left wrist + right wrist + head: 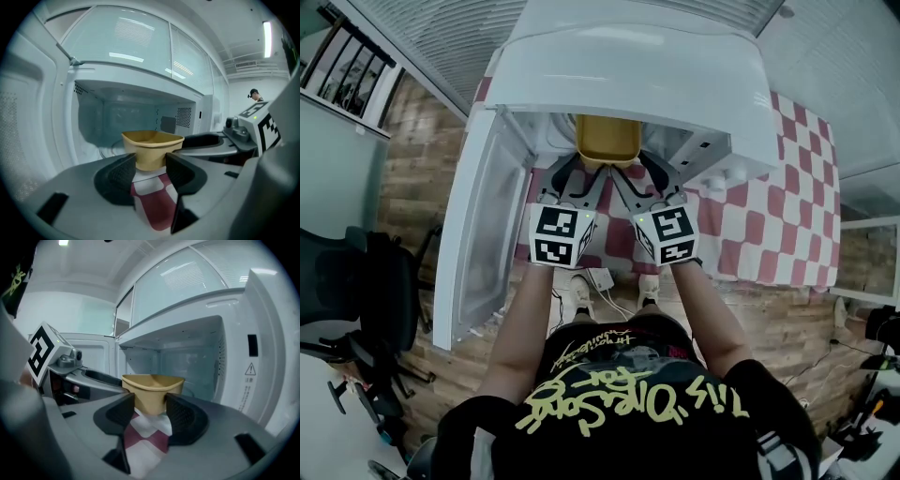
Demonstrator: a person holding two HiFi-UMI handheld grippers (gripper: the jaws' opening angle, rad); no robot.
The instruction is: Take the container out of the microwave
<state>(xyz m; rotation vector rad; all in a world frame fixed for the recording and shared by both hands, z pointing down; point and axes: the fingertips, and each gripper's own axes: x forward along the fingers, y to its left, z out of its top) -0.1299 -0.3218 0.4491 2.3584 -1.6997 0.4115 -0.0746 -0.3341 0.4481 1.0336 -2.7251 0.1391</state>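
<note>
A yellow container (607,138) hangs at the mouth of the open white microwave (628,66), level with its front edge. My left gripper (584,169) and right gripper (633,169) reach in side by side and converge on its near side. In the left gripper view the container (152,147) sits between the dark pads of the left gripper (151,171), which press on its lower walls. The right gripper view shows the same: the container (152,390) is clamped by the right gripper (150,411). Red-and-white cloth shows beneath the container in both views.
The microwave door (483,234) stands swung open at the left. A red-and-white checked cloth (769,216) covers the table under the microwave. The control panel side (253,362) with a warning label is at the right. An office chair (366,281) stands on the floor at the left.
</note>
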